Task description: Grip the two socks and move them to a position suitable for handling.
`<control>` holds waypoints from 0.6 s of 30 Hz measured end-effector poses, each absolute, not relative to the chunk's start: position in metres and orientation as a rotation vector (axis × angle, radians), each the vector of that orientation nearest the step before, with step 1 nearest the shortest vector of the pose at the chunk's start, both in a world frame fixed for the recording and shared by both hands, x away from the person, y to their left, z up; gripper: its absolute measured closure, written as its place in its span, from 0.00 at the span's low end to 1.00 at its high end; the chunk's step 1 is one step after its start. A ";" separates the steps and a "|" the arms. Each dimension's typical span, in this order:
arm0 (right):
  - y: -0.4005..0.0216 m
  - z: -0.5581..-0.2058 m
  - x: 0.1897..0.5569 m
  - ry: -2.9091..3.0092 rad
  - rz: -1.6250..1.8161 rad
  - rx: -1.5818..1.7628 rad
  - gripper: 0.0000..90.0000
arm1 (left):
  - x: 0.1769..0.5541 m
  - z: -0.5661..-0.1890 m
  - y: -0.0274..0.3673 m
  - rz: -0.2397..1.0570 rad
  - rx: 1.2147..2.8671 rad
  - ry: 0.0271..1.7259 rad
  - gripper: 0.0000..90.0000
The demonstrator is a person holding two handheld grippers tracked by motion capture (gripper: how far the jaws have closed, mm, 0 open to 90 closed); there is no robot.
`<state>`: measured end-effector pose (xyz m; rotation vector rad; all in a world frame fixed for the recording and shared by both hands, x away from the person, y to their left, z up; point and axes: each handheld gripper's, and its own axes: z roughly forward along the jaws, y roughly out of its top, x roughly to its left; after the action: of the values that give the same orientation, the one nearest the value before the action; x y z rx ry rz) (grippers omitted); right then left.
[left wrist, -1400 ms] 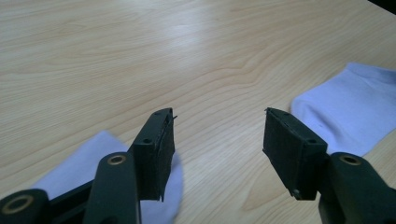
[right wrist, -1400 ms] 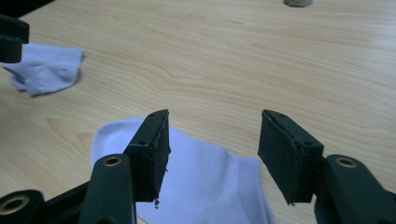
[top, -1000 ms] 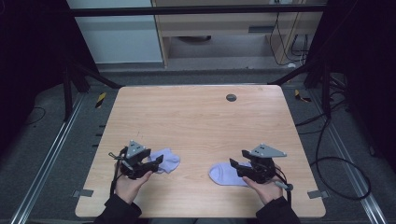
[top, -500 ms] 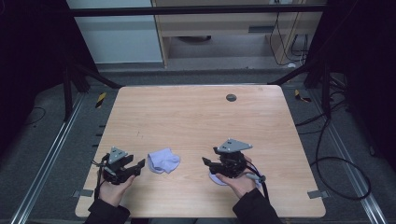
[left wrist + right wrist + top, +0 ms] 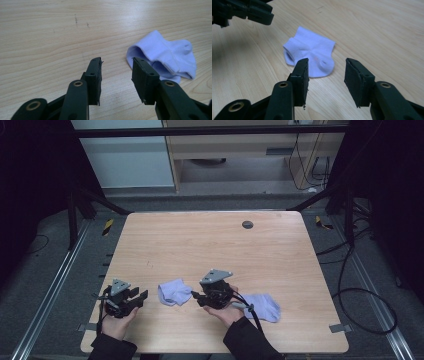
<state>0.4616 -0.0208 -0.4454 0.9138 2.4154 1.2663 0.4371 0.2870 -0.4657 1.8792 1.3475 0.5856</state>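
High view: the right tongs (image 5: 196,298) have left their sock (image 5: 262,306) behind on the desk (image 5: 210,245) and crossed to the crumpled sock (image 5: 174,291), while the left tongs (image 5: 142,296) backed off. Both sets have just been narrowing, half-open and empty, so a regrasp looks next.

Two lavender socks: crumpled sock (image 5: 174,292), flat sock (image 5: 264,306). One table (image 5: 210,245). Two hand-held grippers: left (image 5: 141,296), right (image 5: 196,298).

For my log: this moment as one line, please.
left gripper: jaws just closing, empty; right gripper: same; crumpled sock: between grippers; flat sock: on table
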 end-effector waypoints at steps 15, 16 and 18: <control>0.039 -0.484 0.473 2.567 1.130 0.827 0.68 | 0.438 -0.470 0.285 0.577 1.909 1.342 0.71; 0.041 -0.486 0.474 2.573 1.124 0.822 0.68 | 0.438 -0.470 0.284 0.575 1.910 1.338 0.71; 0.045 -0.490 0.474 2.589 1.107 0.816 0.69 | 0.438 -0.471 0.283 0.570 1.910 1.340 0.71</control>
<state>0.4742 0.0449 -0.4896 0.8159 2.5892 1.1074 0.4384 0.2829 -0.4710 1.9104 1.3395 0.5698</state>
